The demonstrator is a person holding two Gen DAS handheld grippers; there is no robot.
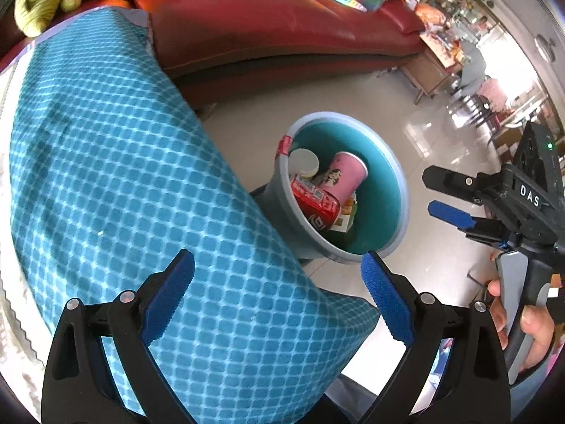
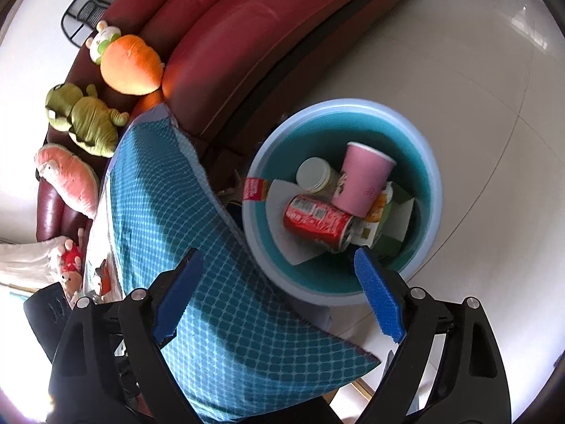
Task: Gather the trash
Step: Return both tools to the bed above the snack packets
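Plush toys line the far left of the red sofa (image 2: 247, 46): a pink one (image 2: 69, 182), a green frog (image 2: 84, 120), an orange one (image 2: 130, 65). Next along, a teal checked cushion (image 2: 226, 282) lies sloping in front of the sofa, its low corner toward both cameras.

Left gripper (image 1: 277, 296) hangs over that cushion, jaws spread wide, blue pads clear of the fabric, nothing between them. Right gripper (image 2: 279, 296) likewise stands wide open and empty, one finger over the cushion, the other over the bin's near rim. From the left wrist view the right gripper is seen side-on at the far right, a hand (image 1: 529, 321) wrapped on its handle.

Just right of the cushion, on the pale tiled floor (image 2: 476, 106), stands a round grey bin (image 2: 436, 190) with teal inside. Trash lies in it: red can (image 2: 316, 221) on its side, pink paper cup (image 2: 363, 180) leaning over it, a white-lidded container (image 2: 314, 173) behind, a small carton (image 2: 376, 217) at the cup's right, all on white card (image 2: 279, 219). A red label (image 2: 255, 189) hangs on the bin's left rim.
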